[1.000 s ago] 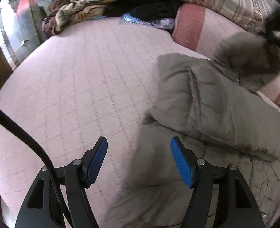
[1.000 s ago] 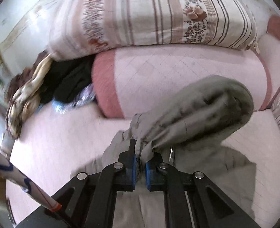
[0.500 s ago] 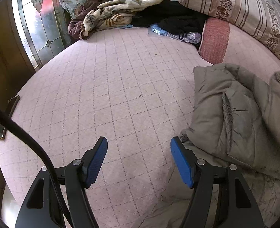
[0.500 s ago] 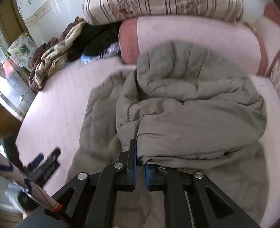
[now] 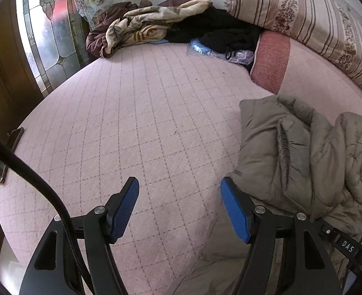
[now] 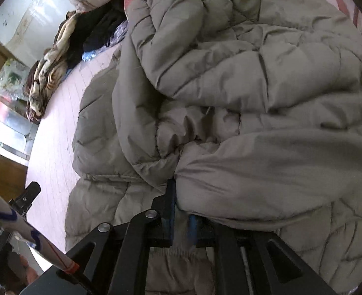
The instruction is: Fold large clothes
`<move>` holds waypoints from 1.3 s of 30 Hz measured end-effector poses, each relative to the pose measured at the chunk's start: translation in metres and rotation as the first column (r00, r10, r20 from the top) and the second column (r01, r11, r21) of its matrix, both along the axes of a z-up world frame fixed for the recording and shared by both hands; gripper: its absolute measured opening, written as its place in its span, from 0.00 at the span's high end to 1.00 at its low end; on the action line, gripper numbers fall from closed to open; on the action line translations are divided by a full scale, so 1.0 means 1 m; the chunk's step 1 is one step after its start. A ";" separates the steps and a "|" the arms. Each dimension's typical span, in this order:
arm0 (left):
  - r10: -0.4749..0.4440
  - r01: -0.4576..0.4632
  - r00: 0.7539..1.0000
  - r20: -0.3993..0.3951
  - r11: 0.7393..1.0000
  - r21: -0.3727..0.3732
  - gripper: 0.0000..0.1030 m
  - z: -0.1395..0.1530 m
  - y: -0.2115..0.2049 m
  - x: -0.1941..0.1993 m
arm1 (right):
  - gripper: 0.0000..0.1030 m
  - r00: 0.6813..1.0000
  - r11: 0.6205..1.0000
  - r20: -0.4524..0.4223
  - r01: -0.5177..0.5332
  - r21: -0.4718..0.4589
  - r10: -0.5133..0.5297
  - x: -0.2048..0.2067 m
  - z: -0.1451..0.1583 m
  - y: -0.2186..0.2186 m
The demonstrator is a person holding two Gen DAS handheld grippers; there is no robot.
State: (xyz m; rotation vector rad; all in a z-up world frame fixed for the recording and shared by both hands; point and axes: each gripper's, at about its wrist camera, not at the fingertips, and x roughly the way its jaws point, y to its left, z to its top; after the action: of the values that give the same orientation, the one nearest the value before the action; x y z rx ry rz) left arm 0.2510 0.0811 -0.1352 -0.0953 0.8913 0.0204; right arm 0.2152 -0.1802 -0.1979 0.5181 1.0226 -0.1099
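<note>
A large grey-green quilted puffer coat (image 6: 242, 86) lies bunched on the pink quilted bed. It also shows at the right of the left wrist view (image 5: 304, 152). My right gripper (image 6: 181, 216) is shut on a fold of the coat's sleeve, low over the coat. My left gripper (image 5: 179, 204) is open and empty above the bedspread, its right finger (image 5: 233, 211) beside the coat's left edge. The left gripper also shows at the lower left of the right wrist view (image 6: 24, 199).
The pink bedspread (image 5: 144, 123) stretches left of the coat. A pile of blankets and dark clothes (image 5: 171, 27) lies at the far edge. A striped pillow (image 5: 304, 24) and a pink bolster (image 5: 272, 59) sit at back right. A glass door (image 5: 45, 36) stands at left.
My right gripper has swung the held sleeve down from high in the air onto the coat body. My left gripper has shifted left, off the coat and over bare bedspread, still open.
</note>
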 end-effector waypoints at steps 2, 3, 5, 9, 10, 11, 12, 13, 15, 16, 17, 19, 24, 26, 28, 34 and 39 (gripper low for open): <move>-0.011 0.011 1.000 0.023 1.000 -0.007 0.34 0.004 -0.001 -0.004 | 0.65 1.000 1.000 0.002 -0.026 -0.011 0.026 -0.008 0.006 0.005; -0.016 0.016 0.999 0.036 1.000 -0.009 0.34 0.007 -0.002 -0.005 | 0.64 0.999 0.999 0.006 -0.035 -0.023 0.035 -0.012 0.010 0.007; -0.024 0.025 0.998 0.055 1.000 -0.013 0.34 0.010 -0.003 -0.007 | 0.63 0.998 0.996 0.021 -0.052 -0.069 0.054 -0.027 0.020 0.010; -0.045 0.048 0.996 0.076 0.998 -0.039 0.34 0.013 -0.003 -0.012 | 0.63 0.994 0.991 0.082 -0.057 -0.124 0.067 -0.061 0.058 0.001; -0.049 0.052 0.996 0.076 0.998 -0.044 0.34 0.013 -0.004 -0.011 | 0.62 0.992 0.989 0.109 -0.041 -0.144 0.058 -0.067 0.071 -0.005; -0.052 0.056 0.996 0.077 0.997 -0.047 0.34 0.013 -0.004 -0.011 | 0.62 0.990 0.985 0.136 -0.018 -0.169 0.041 -0.069 0.084 -0.012; -0.053 0.057 0.996 0.078 0.997 -0.048 0.34 0.014 -0.005 -0.011 | 0.61 0.987 0.981 0.158 0.008 -0.192 0.023 -0.071 0.094 -0.019; -0.055 0.059 0.995 0.079 0.997 -0.050 0.34 0.013 -0.005 -0.012 | 0.57 0.984 0.977 0.176 0.032 -0.212 0.006 -0.070 0.102 -0.025; -0.062 0.067 0.995 0.073 0.996 -0.060 0.34 0.013 -0.006 -0.012 | 0.52 0.978 0.960 0.206 0.095 -0.265 -0.040 -0.059 0.120 -0.040; -0.065 0.070 0.995 0.070 0.996 -0.063 0.34 0.012 -0.006 -0.011 | 0.52 0.973 0.949 0.220 0.132 -0.286 -0.069 -0.049 0.126 -0.050; -0.068 0.073 0.996 0.065 0.995 -0.069 0.34 0.011 -0.006 -0.011 | 0.52 0.970 0.942 0.229 0.154 -0.297 -0.086 -0.038 0.129 -0.058; -0.065 0.070 0.996 0.062 0.995 -0.071 0.34 0.010 -0.006 -0.010 | 0.52 0.970 0.922 0.214 0.183 -0.342 -0.113 -0.006 0.126 -0.068; -0.065 0.069 0.997 0.049 0.995 -0.066 0.34 0.006 -0.007 -0.006 | 0.52 0.979 0.907 0.072 0.202 -0.369 -0.188 0.057 0.074 -0.089; -0.066 0.068 0.997 0.037 0.995 -0.066 0.34 0.004 -0.007 -0.003 | 0.52 0.983 0.931 0.005 0.177 -0.318 -0.185 0.066 0.044 -0.092; -0.062 0.063 0.998 0.027 0.996 -0.061 0.34 0.002 -0.007 -0.001 | 0.52 0.988 0.953 -0.024 0.138 -0.271 -0.150 0.065 0.025 -0.086; -0.058 0.057 0.998 -0.007 0.996 -0.072 0.34 -0.005 -0.007 0.005 | 0.52 0.997 0.965 -0.066 -0.066 -0.254 0.050 0.036 -0.001 -0.048; -0.071 0.069 0.997 -0.028 0.995 -0.065 0.34 -0.009 -0.017 0.006 | 0.52 0.997 0.979 -0.036 -0.067 -0.190 0.062 0.032 -0.008 -0.058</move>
State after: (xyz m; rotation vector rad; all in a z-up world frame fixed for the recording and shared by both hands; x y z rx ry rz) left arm 0.2565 0.0646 -0.1445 -0.1241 0.9255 -0.0722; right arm 0.2471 -0.2379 -0.2057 0.3088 1.0445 -0.1570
